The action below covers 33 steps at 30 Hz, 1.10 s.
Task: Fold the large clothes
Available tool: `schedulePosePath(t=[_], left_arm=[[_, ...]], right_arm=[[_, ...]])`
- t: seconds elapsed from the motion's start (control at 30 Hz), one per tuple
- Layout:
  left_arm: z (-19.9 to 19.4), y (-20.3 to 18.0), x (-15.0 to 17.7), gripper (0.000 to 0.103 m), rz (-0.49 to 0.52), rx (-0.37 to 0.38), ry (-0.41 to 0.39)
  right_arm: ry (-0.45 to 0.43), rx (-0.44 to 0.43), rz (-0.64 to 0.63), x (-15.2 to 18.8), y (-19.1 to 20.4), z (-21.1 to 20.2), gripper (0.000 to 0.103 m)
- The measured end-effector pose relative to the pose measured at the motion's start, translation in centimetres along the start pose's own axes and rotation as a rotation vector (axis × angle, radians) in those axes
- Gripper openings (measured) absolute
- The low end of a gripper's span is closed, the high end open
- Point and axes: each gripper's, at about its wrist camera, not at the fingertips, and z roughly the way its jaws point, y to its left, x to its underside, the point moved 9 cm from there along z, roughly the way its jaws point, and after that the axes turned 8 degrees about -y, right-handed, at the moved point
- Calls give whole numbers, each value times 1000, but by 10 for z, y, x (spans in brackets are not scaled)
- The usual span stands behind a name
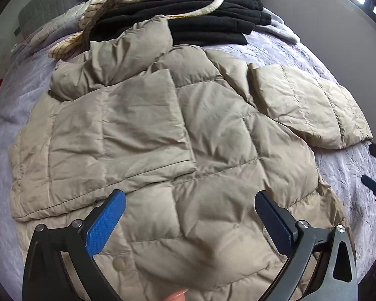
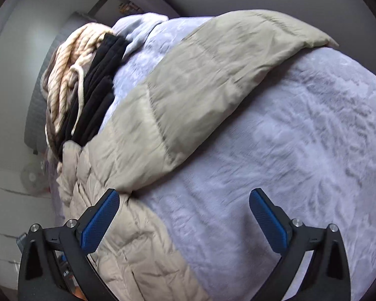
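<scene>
**On the bed, under both open grippers: beige puffer jacket, one sleeve folded in**

Below and ahead of the left gripper (image 1: 190, 215) lies the jacket (image 1: 213, 130), flat on the bed (image 1: 338, 165). Jaws spread as wide as they go, nothing between the pads, hovering just above the hem end. Right gripper (image 2: 184, 215) likewise wide open and empty; its left finger sits over the jacket's edge, its right finger over bare bedspread.

Handling, my read: quilted down, so light, soft, springy, with a slick shell. It'll puff back and slide if pinched on a fat panel. Better to bite a seam, cuff or hem edge where the fabric is thin.

Orientation: collar (image 1: 130, 47) points away from the left fingers, toward the black stack (image 1: 213, 20); hem nearest them. Long axis runs straight ahead of the left gripper. One sleeve (image 1: 127, 130) is folded across the body, left of centre. The other sleeve (image 2: 213, 75) sticks out sideways, well ahead of the right fingers, cuff far end. That cuff looks the next pick.
</scene>
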Motion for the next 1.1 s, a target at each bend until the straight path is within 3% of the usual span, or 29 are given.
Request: schedulePosePath(t=[0.17, 0.37, 0.63, 0.67, 0.7, 0.73, 0.77, 0.8, 0.97, 1.1], left_arm=[[6, -10, 2, 103, -1, -22, 9], [12, -19, 6, 103, -7, 0, 45], [3, -13, -10, 103, -55, 4, -6], [2, -11, -11, 103, -61, 3, -13], [1, -8, -13, 103, -67, 0, -20], [1, -5, -14, 103, -70, -3, -23], [0, -2, -14, 103, -76, -8, -28], [-1, 4, -16, 103, -85, -12, -34], [-6, 32, -16, 103, -120, -42, -61], [-12, 67, -18, 103, -156, -88, -91]], right_arm=[[-29, -2, 100, -36, -30, 4, 103], [-80, -118, 290, -84, -51, 17, 103], [-133, -324, 664, -127, -62, 41, 101], [-125, -332, 696, -128, -61, 44, 96], [-115, -343, 715, -128, -59, 46, 68], [-89, -361, 730, -127, -54, 51, 49], [-72, -371, 729, -125, -49, 54, 18], [-67, -387, 715, -126, -43, 55, 9], [-95, -441, 509, -135, 20, 41, 9], [-87, -463, 210, -125, 110, 30, 9]])
